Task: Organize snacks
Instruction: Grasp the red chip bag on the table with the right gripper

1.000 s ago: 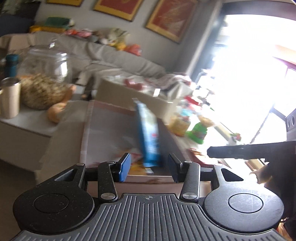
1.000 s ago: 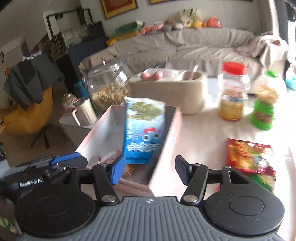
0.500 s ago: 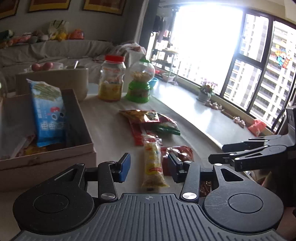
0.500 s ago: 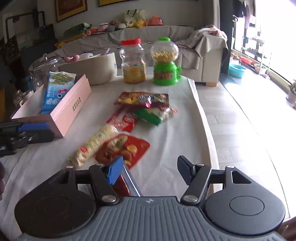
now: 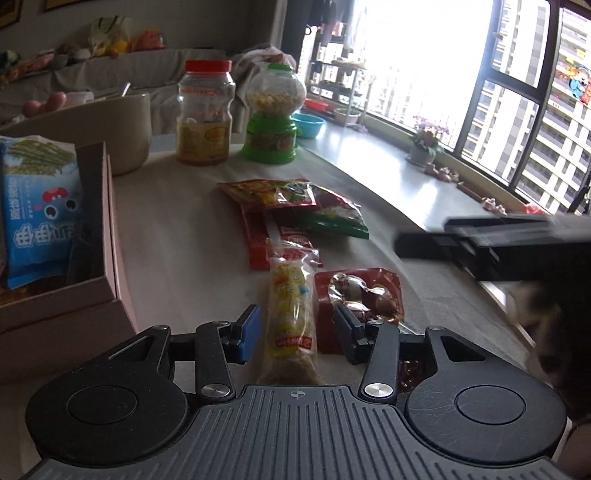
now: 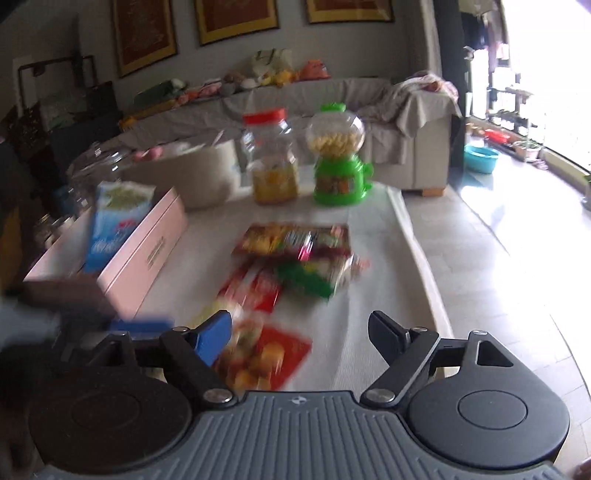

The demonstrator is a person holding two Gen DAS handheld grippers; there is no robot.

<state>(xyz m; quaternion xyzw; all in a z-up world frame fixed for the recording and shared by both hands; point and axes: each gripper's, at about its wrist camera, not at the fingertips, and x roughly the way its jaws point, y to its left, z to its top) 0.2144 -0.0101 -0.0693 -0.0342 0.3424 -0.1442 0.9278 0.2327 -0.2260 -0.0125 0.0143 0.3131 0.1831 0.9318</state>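
Left claw point(image 5: 294, 334) spread wide, empty, straddling long clear yellow noodle-snack packet point(image 5: 291, 314) w/o contact. Risk: far pad snags adjacent red crinkly pouch point(image 5: 364, 295). Right claw point(image 6: 300, 334) also spread, empty.

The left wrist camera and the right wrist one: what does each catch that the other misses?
Only the left wrist view shows the window with towers outside, and sharp detail of the long yellow packet between its open fingers. Only the right wrist view shows framed pictures above the sofa. Both share the pink box, the red-lidded jar and the green dispenser.
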